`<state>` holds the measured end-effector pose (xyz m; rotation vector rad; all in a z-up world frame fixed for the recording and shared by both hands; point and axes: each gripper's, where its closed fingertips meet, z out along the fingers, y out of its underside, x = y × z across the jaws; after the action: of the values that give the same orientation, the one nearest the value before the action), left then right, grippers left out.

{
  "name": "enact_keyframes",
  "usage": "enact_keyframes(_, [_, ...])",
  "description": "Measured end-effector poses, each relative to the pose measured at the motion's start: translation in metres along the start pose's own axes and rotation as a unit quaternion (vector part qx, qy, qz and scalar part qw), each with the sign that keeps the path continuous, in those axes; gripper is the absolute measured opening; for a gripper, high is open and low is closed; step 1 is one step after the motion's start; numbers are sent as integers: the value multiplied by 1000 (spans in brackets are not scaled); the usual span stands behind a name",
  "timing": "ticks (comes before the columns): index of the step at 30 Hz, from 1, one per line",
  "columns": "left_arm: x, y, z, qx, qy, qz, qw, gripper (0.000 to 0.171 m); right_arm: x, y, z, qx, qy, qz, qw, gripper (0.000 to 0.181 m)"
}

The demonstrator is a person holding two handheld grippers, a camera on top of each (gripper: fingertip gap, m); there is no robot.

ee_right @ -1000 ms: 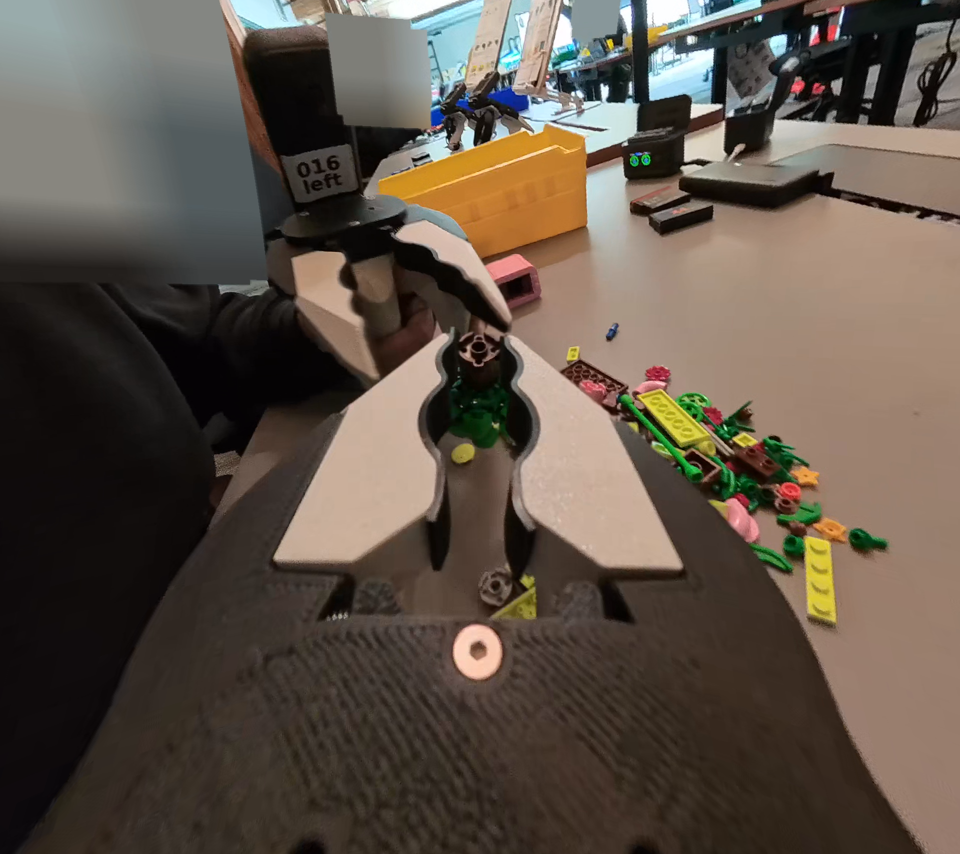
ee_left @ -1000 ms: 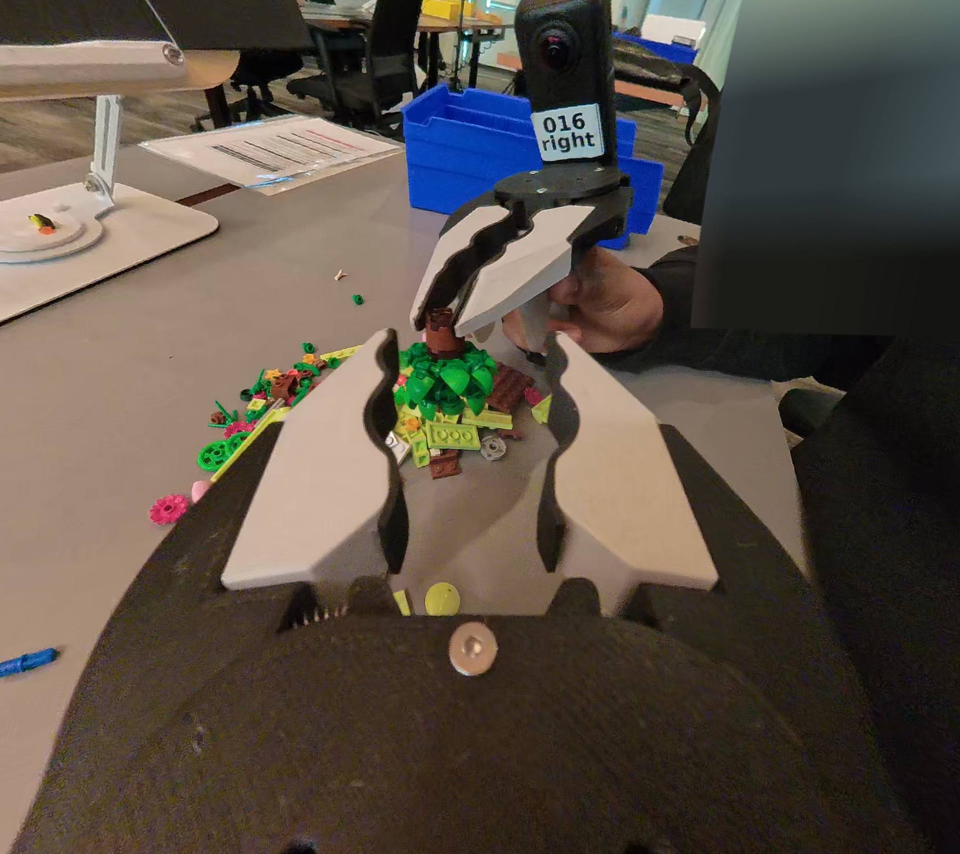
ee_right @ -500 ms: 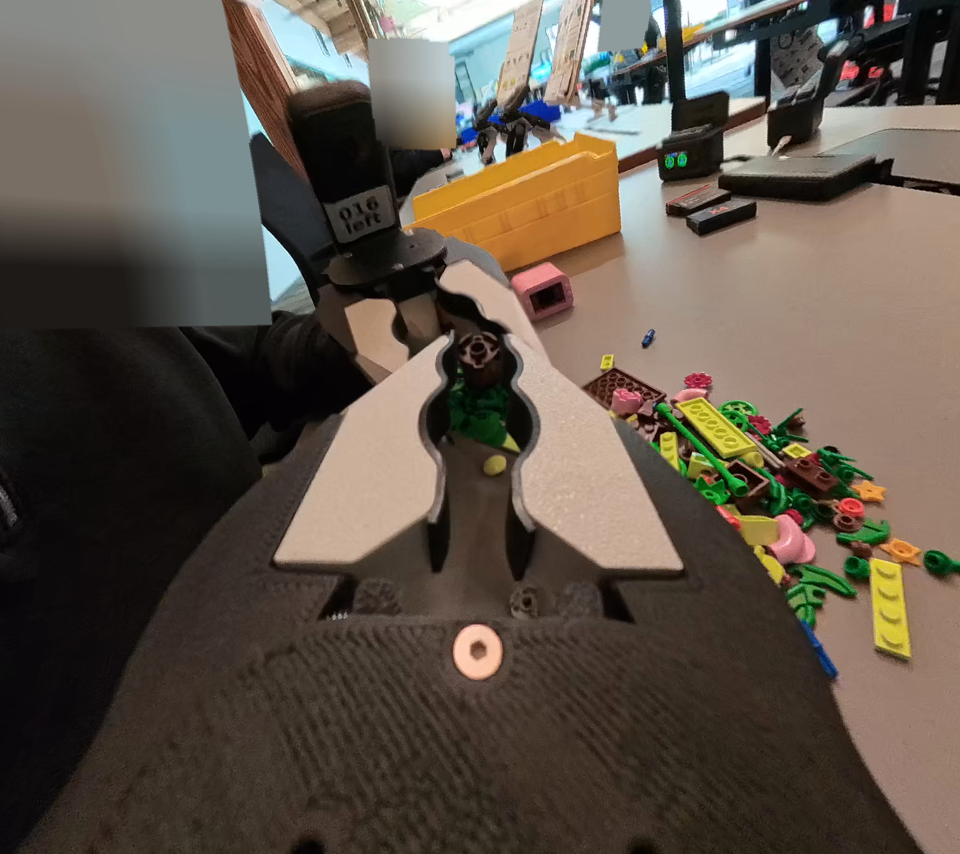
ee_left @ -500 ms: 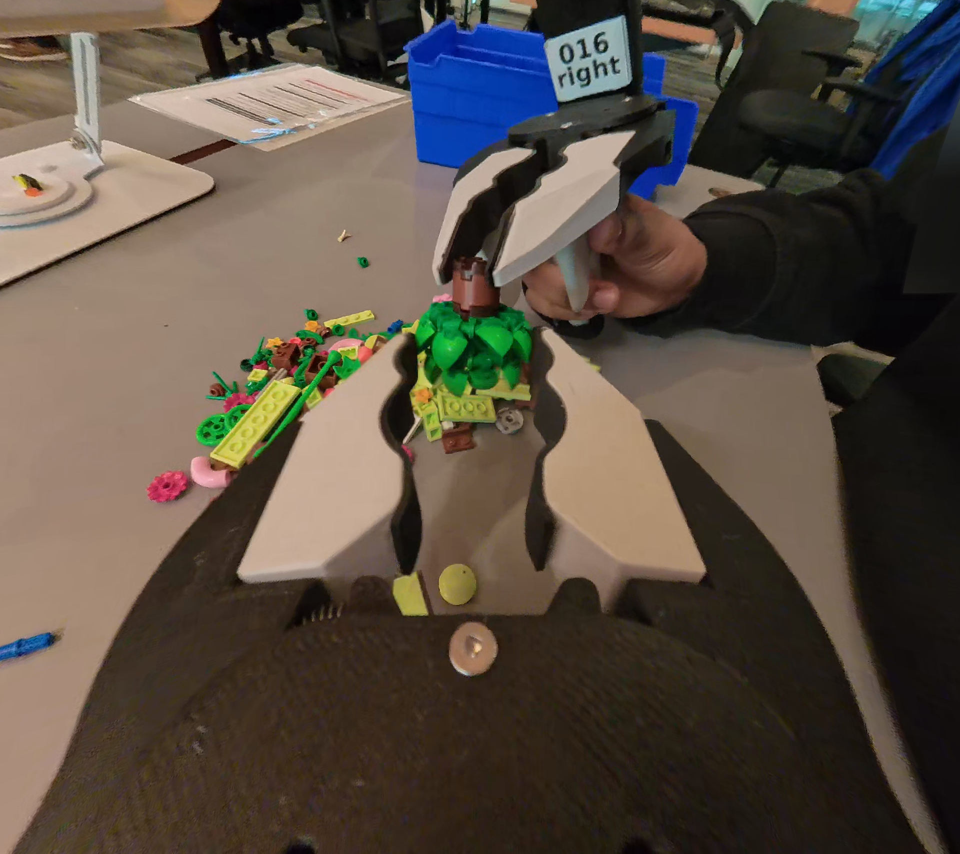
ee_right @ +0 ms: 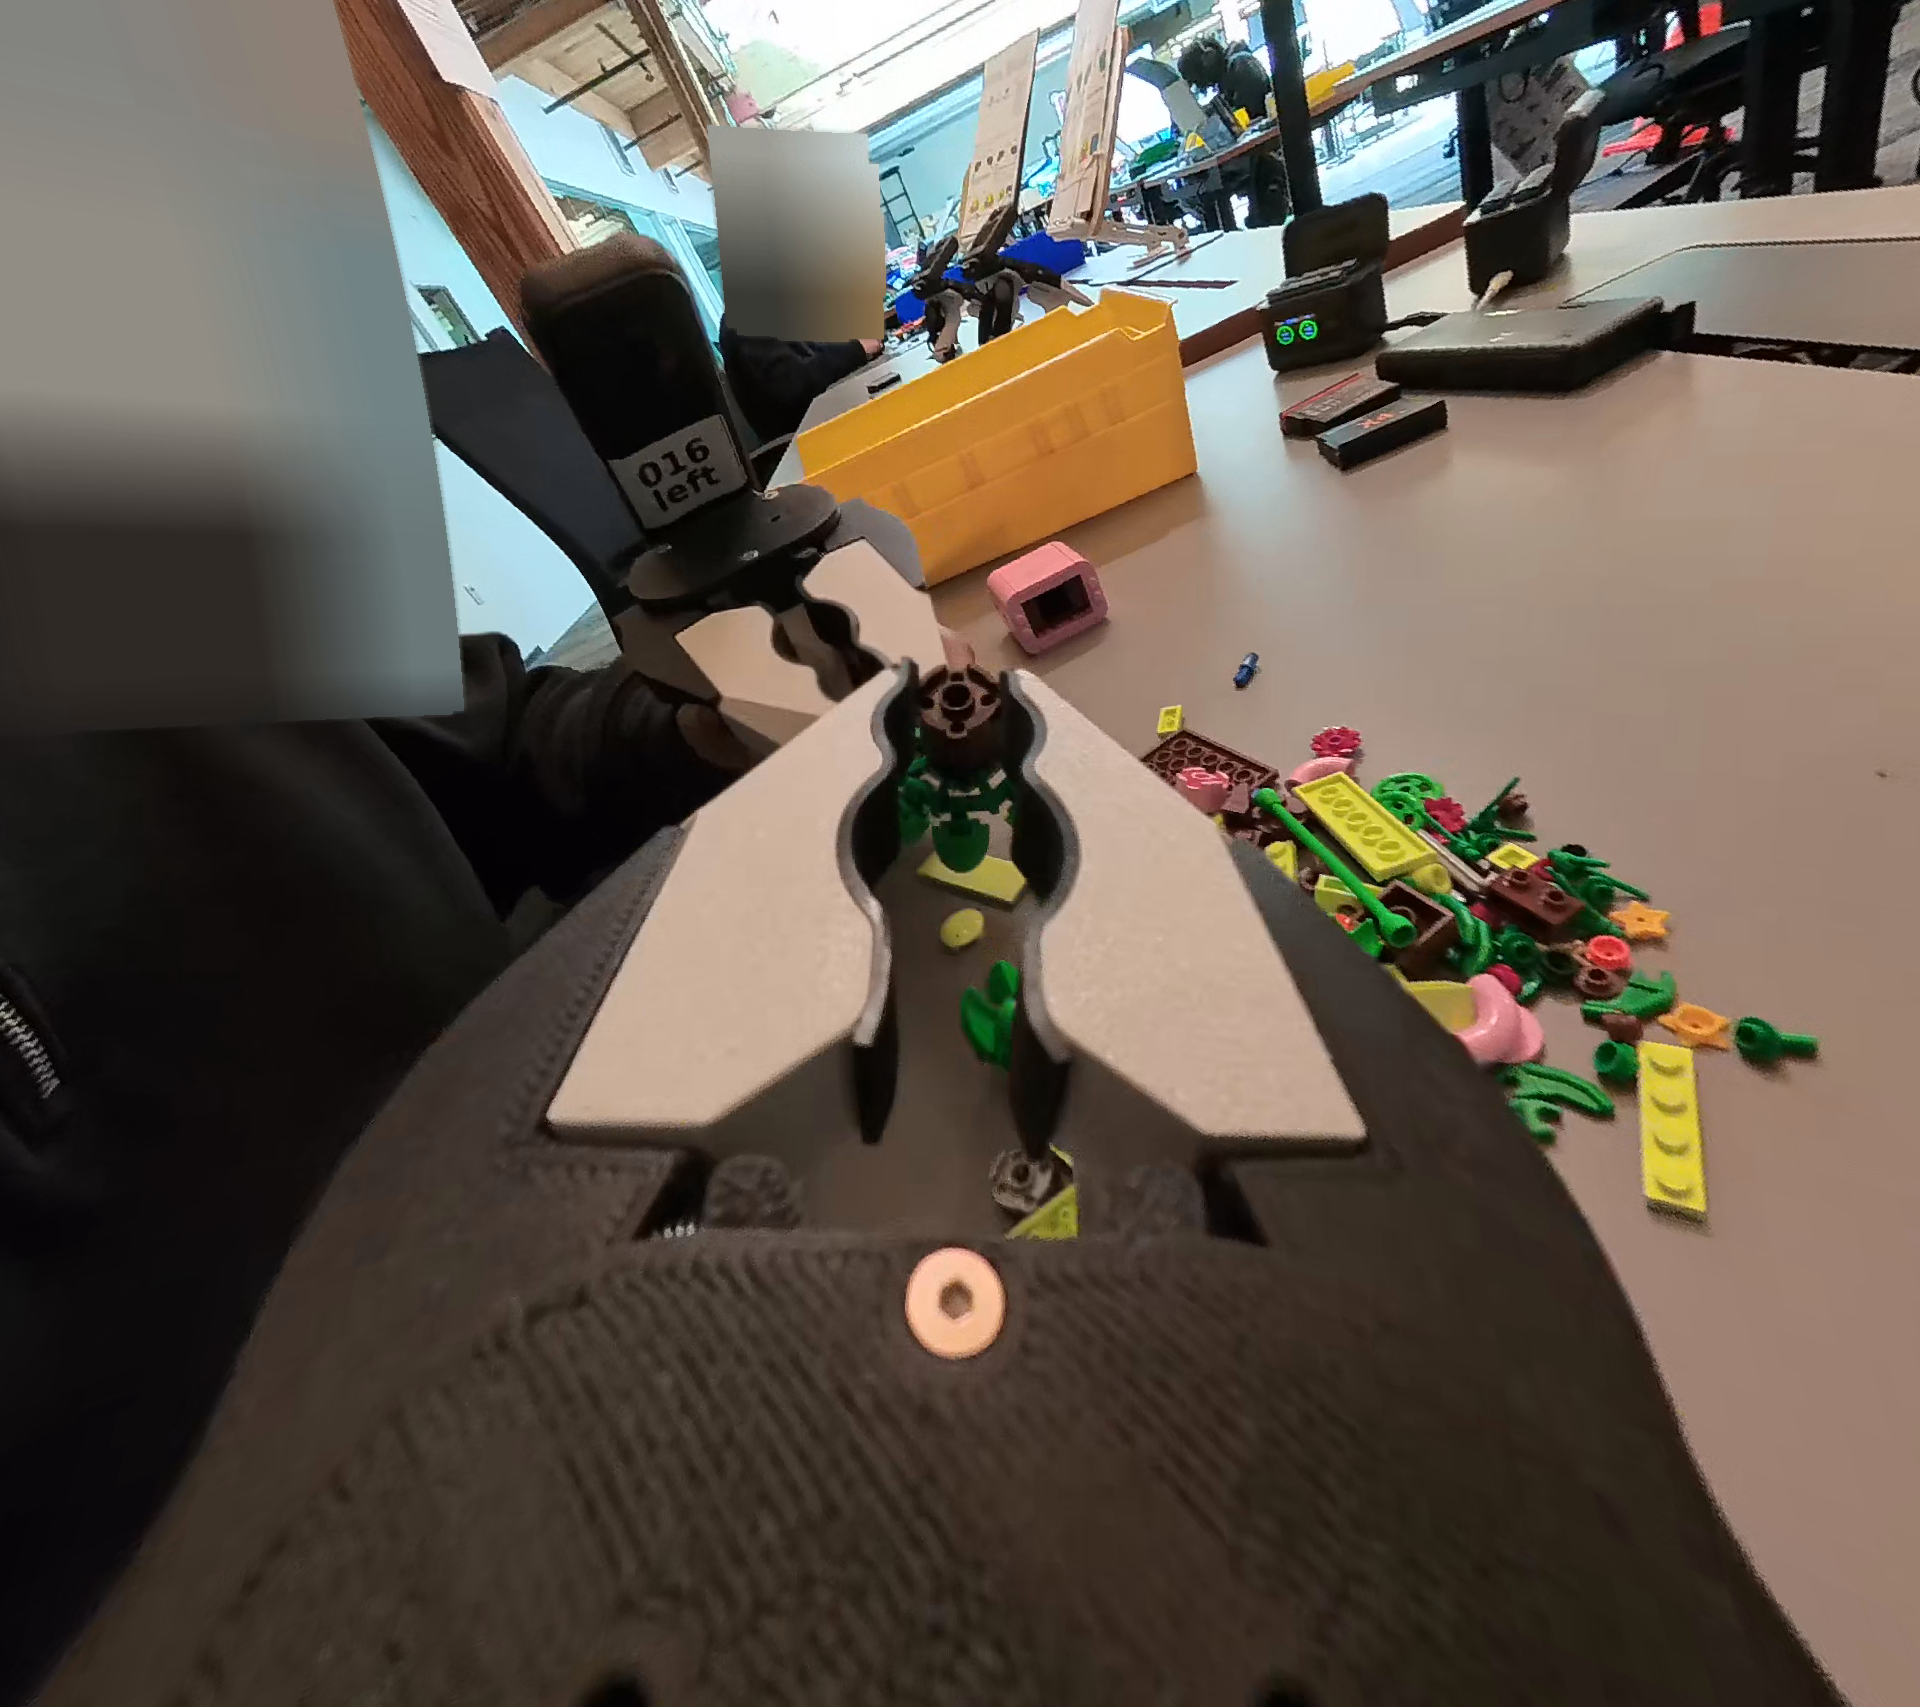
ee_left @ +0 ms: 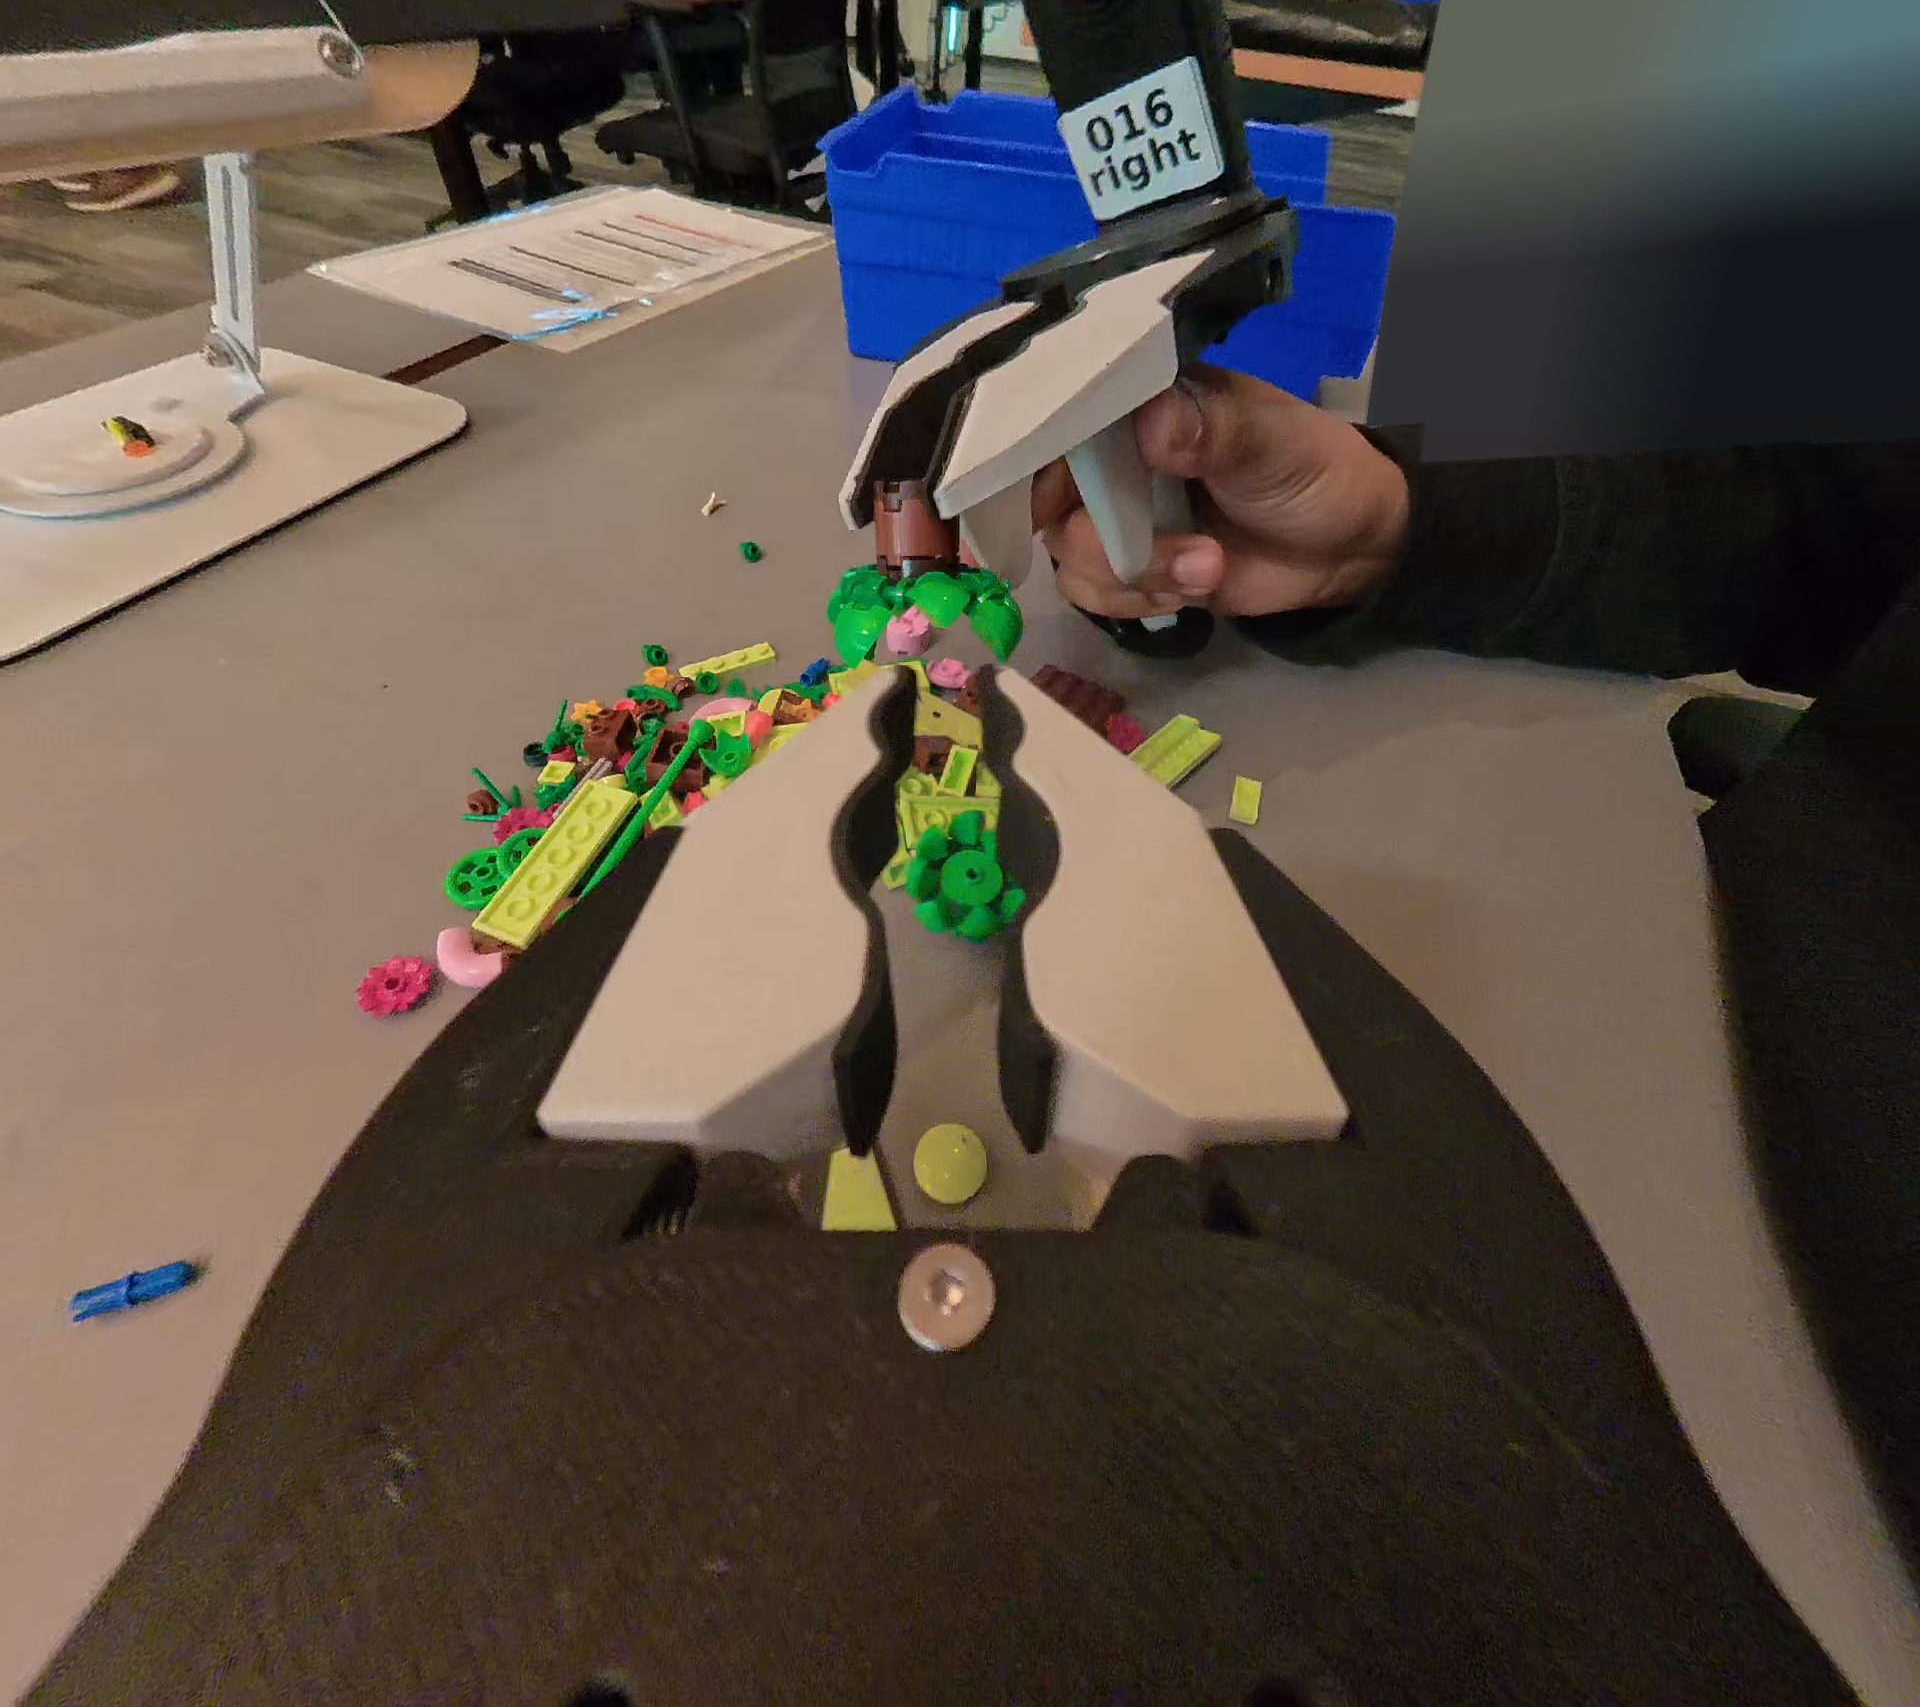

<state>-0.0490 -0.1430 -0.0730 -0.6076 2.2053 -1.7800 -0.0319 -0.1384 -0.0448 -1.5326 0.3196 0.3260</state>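
The right gripper (ee_right: 954, 691) had its jaws clenched on the brown trunk (ee_right: 954, 712) of a small brick tree, whose green leaves (ee_left: 925, 603) hung just below, above the bench (ee_left: 312, 774). The left gripper (ee_left: 948, 681) had its jaws almost together with nothing between the tips. A green leaf piece (ee_left: 961, 883) lay below them, beside the loose brick pile (ee_left: 623, 774).
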Motion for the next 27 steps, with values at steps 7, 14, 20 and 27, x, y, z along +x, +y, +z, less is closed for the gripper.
enact_keyframes(7, [-9, 8, 3, -17, -29, 25, 999, 64, 3, 6, 2, -9, 0, 8, 1000, 12])
enact_keyframes(14, [2, 3, 6, 4, -9, 23, 1000, 60, -5, 22, 12, -45, -20, 10, 999, 12])
enact_keyframes(20, [0, 5, 6, 0, 0, -1, 1000, 25, -7, 28, 16, -65, 0, -50, 997, 12])
enact_keyframes(27, [2, 3, 6, 9, 13, -27, 1000, 23, -8, 24, 15, -55, 6, -82, 995, 13])
